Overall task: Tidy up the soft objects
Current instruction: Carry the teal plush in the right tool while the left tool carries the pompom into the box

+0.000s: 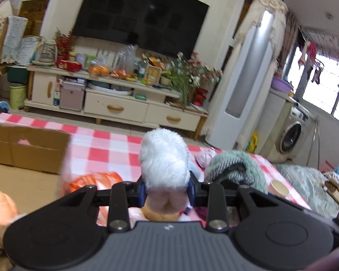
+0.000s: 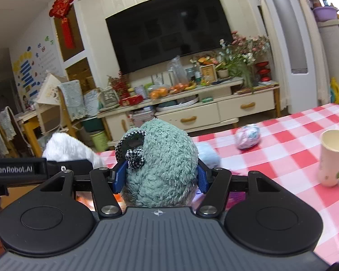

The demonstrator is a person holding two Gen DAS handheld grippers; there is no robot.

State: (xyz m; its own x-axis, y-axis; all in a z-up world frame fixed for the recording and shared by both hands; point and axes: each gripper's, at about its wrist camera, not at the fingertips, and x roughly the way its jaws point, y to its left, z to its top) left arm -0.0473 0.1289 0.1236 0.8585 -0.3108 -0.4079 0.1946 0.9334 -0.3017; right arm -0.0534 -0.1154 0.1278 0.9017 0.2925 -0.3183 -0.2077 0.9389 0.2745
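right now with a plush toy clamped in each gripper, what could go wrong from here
1. The right gripper holds the bulky teal plush only by its sides, so it could slip loose.
2. The paper cup stands on the checked tablecloth close by; a swing could tip it.
3. The left gripper pinches the white plush low, so its top may flop and catch the cardboard box wall.
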